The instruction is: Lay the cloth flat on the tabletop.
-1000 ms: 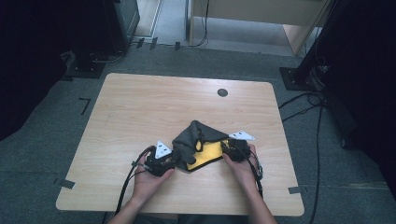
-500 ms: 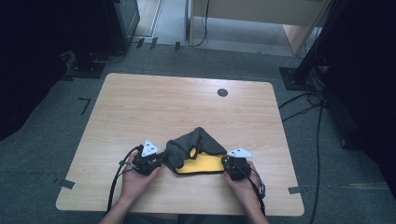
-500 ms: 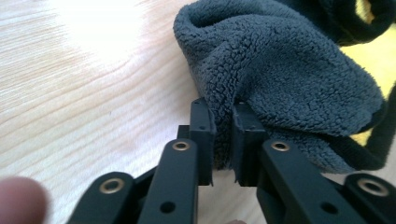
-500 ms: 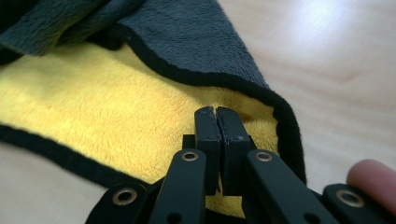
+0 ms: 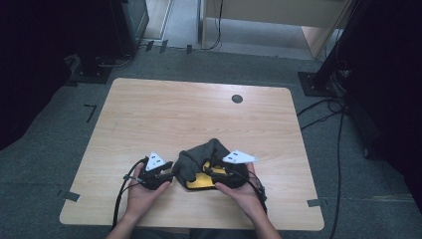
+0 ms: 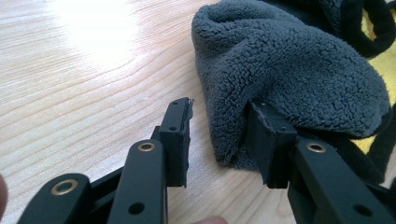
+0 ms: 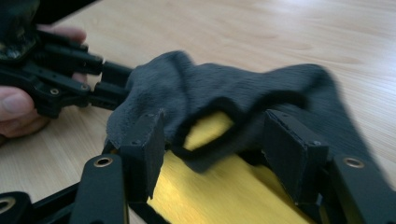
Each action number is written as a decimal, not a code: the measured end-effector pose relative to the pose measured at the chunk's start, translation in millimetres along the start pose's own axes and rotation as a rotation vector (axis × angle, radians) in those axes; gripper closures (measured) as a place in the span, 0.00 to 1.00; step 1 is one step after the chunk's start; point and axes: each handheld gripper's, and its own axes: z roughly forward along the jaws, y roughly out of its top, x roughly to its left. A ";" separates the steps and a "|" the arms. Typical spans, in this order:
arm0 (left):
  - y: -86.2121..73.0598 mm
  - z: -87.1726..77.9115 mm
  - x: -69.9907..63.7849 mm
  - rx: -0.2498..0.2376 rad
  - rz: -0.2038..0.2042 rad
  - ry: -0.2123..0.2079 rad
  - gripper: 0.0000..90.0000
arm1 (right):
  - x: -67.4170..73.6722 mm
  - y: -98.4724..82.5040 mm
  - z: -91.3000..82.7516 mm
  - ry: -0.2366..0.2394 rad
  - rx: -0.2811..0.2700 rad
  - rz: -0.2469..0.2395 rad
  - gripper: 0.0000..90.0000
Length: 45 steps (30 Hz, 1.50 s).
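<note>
Two grippers work one bundle near the front edge of the table: from the high view, a grey fleece cloth with a yellow lining sits heaped between the hands, the left gripper just at its left flank and the right gripper pushed in over the yellow part. Both sets of jaws have just been opening, and the heap looks released rather than stretched. Over to the left gripper view: the left gripper stands parted, one finger bare over the wood, the other finger nudged against the fleece fold, nothing pinched between them. For a clean regrip I'd say slide that bare finger under the fold's edge before closing, so only one layer gets caught. Now the right gripper view: the right gripper is spread wide too, the black-trimmed hem of the cloth drooping between its jaws above the yellow lining, neither pad pressing on it; the picture is blurred there. Best bet, by my reading, is to take the hem itself, not the thick bunch, and keep both hands low to the table so the cloth can be drawn flat rather than dragged into a lump.
</note>
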 end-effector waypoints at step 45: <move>11.9 -9.1 15.0 -0.023 -0.113 0.017 0.86 | -59.2 -11.8 14.1 -0.222 0.012 0.181 0.94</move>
